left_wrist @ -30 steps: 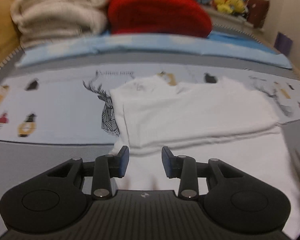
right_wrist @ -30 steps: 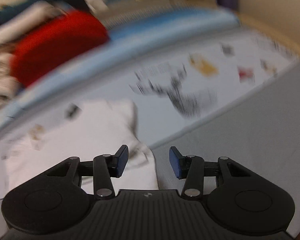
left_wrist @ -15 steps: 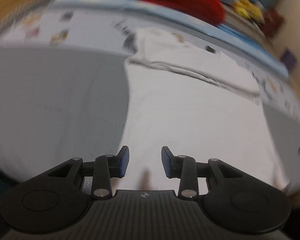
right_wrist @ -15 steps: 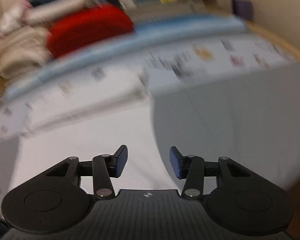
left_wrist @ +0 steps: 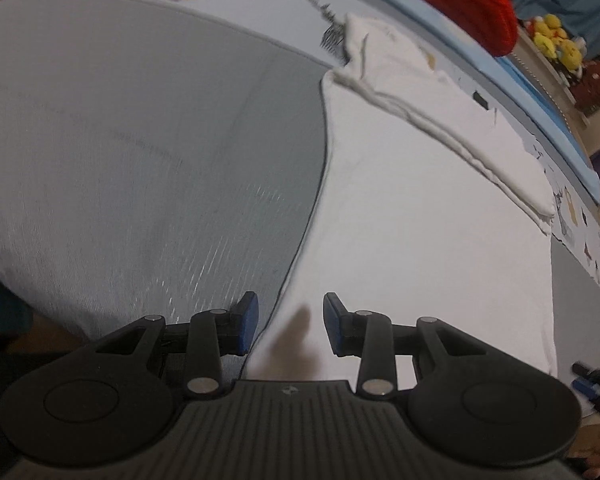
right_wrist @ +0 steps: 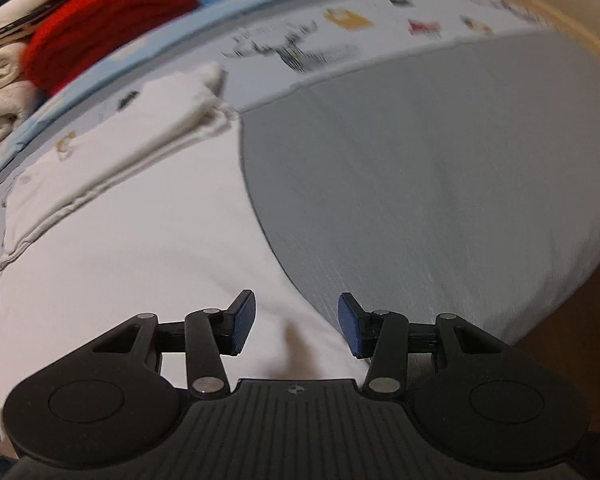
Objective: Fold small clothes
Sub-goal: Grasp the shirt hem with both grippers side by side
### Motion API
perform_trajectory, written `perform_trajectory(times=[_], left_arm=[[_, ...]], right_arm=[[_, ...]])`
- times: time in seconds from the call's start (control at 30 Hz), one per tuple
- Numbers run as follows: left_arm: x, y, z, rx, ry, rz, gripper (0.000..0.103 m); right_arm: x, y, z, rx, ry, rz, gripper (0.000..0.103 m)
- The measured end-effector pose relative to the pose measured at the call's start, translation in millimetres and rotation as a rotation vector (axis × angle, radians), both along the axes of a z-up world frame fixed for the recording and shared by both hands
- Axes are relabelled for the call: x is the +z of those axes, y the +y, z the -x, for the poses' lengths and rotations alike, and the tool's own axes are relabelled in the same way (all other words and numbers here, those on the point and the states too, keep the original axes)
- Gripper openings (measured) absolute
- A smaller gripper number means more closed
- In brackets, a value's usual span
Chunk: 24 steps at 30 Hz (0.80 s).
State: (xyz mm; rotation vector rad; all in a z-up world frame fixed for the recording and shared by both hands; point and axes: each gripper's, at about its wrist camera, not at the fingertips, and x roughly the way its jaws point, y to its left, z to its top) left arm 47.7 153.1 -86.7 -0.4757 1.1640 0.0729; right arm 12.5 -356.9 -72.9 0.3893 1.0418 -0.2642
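Observation:
A white garment [left_wrist: 412,208] lies flat on the grey bedspread [left_wrist: 140,152], its far part folded over into a thick band [left_wrist: 440,120]. My left gripper [left_wrist: 288,322] hangs open over the garment's near left corner, the cloth edge running between its blue pads with nothing gripped. In the right wrist view the same white garment [right_wrist: 132,248] fills the left half. My right gripper [right_wrist: 296,324] is open above the garment's near right corner, its jaws apart and not touching the cloth. The other gripper's tip [left_wrist: 592,384] shows at the right edge of the left wrist view.
A red folded knit [right_wrist: 108,20] and cream folded clothes [right_wrist: 0,92] are stacked at the far side on a blue and printed sheet [right_wrist: 340,40]. Yellow plush toys [left_wrist: 556,40] sit beyond. The bed's near edge drops to a brown floor [right_wrist: 572,356].
Both grippers have pulled back from the folded far part toward the garment's near edge and tipped downward, one to each near corner. The left one also rolled. Jaw gaps look unchanged.

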Motion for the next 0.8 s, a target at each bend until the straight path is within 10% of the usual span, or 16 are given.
perform_trajectory(times=[0.43, 0.57, 0.8], left_arm=[[-20, -21, -6, -0.112, 0.066, -0.104, 0.039], [-21, -34, -4, -0.189, 0.059, -0.192, 0.021], [-21, -33, 1, -0.21, 0.076, -0.2, 0.016]], right_arm=[[-40, -10, -10, 0.006, 0.189, -0.001, 0.049], [-40, -5, -8, 0.049, 0.192, 0.018, 0.049], [-38, 1, -10, 0.132, 0.182, 0.024, 0.022]])
